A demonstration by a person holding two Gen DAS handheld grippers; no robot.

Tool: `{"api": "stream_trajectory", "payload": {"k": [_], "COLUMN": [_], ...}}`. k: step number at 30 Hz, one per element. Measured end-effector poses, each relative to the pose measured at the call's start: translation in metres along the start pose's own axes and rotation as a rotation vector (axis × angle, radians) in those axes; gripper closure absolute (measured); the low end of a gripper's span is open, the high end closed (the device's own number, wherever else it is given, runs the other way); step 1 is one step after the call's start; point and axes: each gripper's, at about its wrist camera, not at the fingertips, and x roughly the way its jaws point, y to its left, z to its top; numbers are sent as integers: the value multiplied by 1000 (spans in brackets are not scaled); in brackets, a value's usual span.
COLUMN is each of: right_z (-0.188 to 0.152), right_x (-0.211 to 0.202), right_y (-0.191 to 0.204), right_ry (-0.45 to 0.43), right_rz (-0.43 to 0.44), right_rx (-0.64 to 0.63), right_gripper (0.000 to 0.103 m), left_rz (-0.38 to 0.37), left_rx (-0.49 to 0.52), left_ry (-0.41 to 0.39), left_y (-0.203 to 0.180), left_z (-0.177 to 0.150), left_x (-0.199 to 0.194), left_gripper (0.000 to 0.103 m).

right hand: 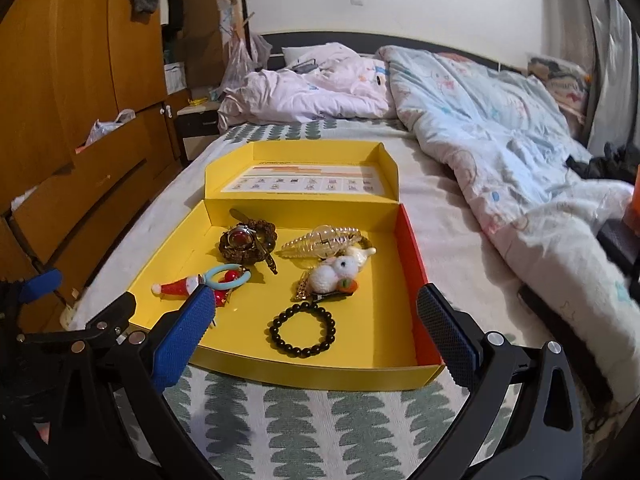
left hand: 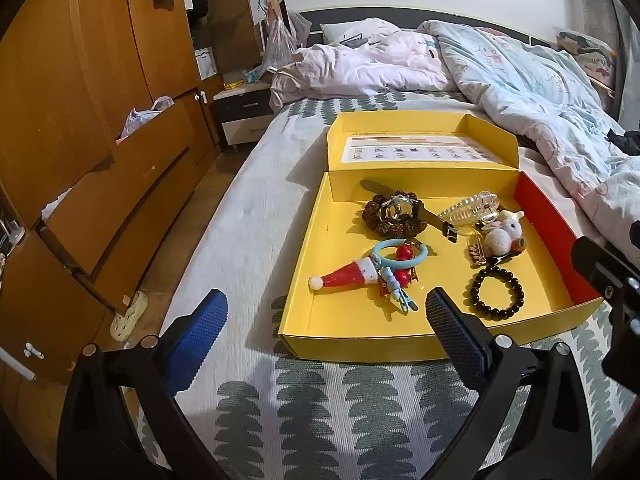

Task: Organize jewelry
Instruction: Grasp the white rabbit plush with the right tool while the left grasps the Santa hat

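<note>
An open yellow box lies on the bed. In it are a black bead bracelet, a wristwatch on a brown bead bracelet, a clear hair claw, a white bunny clip, a Santa-hat clip and a blue ring with red charms. My left gripper is open and empty before the box's near left corner. My right gripper is open and empty at the box's near edge.
Crumpled pink and blue duvets lie beyond and right of the box. A wooden wardrobe with pulled-out drawers stands left of the bed, with a nightstand behind. A slipper lies on the floor.
</note>
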Motion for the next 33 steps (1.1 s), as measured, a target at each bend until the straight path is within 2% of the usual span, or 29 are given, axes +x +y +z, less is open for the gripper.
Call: {"api": "stream_trajectory", "payload": {"k": [5,11,15,18,21,27,30,33], "right_z": [1,11,33,46,53,54,50,46], "right_x": [9,17,38,56,84,132,152,168], "right_y": [6,8,3,-10,-23,-24,-26,-32], "right_ry": [5,-17,61,104,196,337,388,424], "right_rz": [-74,-27,152,129,163,125,126,132], "right_rx": [-37,-34,-12,68,132,87,105,129], "right_gripper": [3,3,3,3,3,3,4,5], "left_rz": [2,16,30,9,-57,-117,-138,-226], "left_rx": [7,-1,-22,-22,-11,52,21,-40], "left_ry": [-7,29,24,15,48,146,206,242], "left_y": [-1,2,6,3,-3,-21,-18,-12], "left_z": [1,4,16,30,34,35,44,51], "left_x": [-1,9,17,26,39,72,92,105], "left_gripper": [4,4,4,4,4,4,4,4]}}
